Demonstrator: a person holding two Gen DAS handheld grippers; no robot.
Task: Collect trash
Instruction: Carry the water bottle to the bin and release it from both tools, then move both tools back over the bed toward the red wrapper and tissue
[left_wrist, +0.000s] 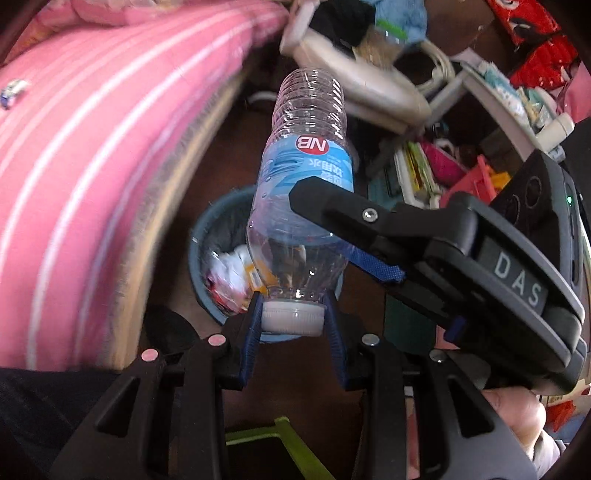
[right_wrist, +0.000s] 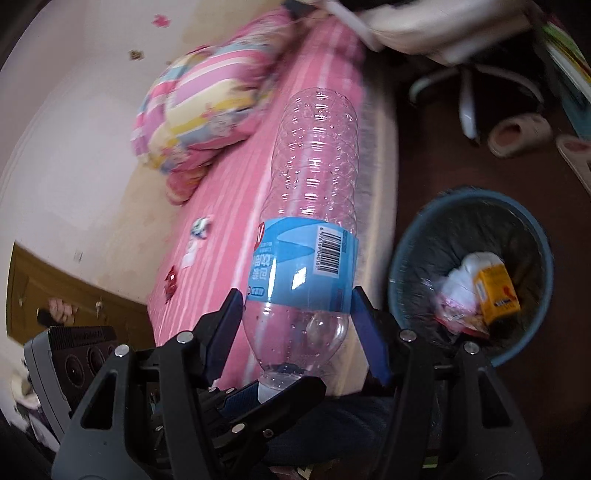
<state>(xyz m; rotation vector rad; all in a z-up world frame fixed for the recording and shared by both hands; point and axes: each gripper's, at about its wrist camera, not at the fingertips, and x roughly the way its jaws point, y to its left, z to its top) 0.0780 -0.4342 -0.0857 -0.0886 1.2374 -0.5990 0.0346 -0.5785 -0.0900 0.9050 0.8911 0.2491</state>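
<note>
Bottle (left_wrist: 301, 192) clear plastic, empty apart from droplets inside, ribbed upper body, blue label band, white cap (left_wrist: 291, 318); held in the air over the dark brown floor (left_wrist: 207, 162), beside the bed and above the bin. Left gripper (left_wrist: 292, 320) fingers pinch the cap from both sides, narrow. Right gripper (right_wrist: 298, 306) fingers sit against the label band on both sides of the bottle's body, moderate width, holding it; in the left view its black finger crosses in front of the label.

Room: bed with pink white-striped sheet (left_wrist: 85, 155), a rolled pink/yellow patterned quilt (right_wrist: 199, 118) on it, small scraps (right_wrist: 201, 226) lying on the sheet. Pale wall (right_wrist: 74, 110) behind, wooden door or cabinet at lower left of right view. Swivel chair base (right_wrist: 469, 92) and slippers (right_wrist: 517, 134) on floor, cluttered shelf with books and toys at right of left view.

Blue round bin (right_wrist: 532, 229) with dark liner on floor just beside bed edge, holds white crumpled paper and an orange carton (right_wrist: 496, 293).

Writing: label shows "NB" in red upside down plus Chinese characters, barcode on the other side; "DAS" on the right gripper body (left_wrist: 521, 282)
</note>
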